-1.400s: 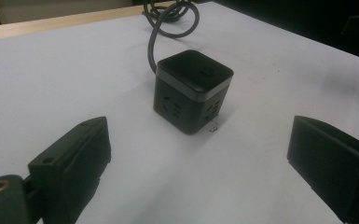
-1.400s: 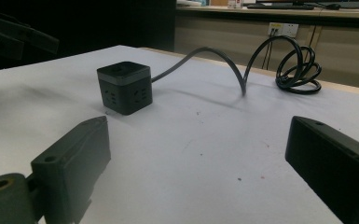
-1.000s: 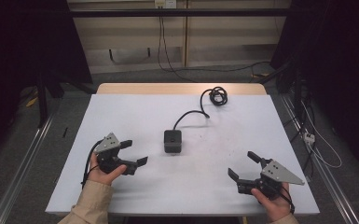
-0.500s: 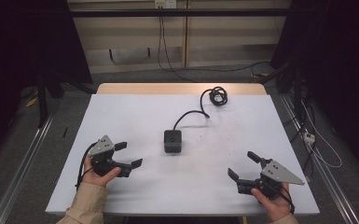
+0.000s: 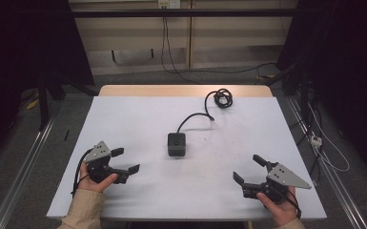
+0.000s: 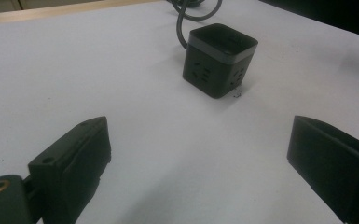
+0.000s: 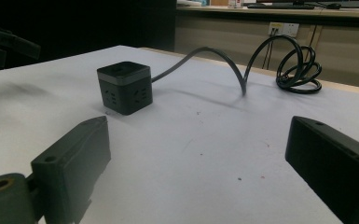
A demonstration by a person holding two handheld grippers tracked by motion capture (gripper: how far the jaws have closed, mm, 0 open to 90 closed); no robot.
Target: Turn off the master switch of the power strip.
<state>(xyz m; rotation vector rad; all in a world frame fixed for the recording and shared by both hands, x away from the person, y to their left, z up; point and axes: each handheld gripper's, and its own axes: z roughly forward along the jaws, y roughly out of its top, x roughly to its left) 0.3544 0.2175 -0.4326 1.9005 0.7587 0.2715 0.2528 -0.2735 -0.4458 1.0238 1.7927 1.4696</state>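
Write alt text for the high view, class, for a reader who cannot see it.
A black cube power socket sits mid-table on a white table, its cable running to a coil at the far edge. Nearer the person, the left gripper and right gripper both rest open, apart from the cube.

A white table [image 5: 124,119] stands on grey carpet, its far edge showing a strip of pale wood [image 5: 181,90]. Beyond it runs a beige wall panel [image 5: 124,38] with a wall socket [image 5: 168,4] up top, cables [image 5: 164,43] hanging from it. A small white power strip [image 5: 315,140] lies on the floor at the right, beside a metal floor rail [image 5: 333,186].
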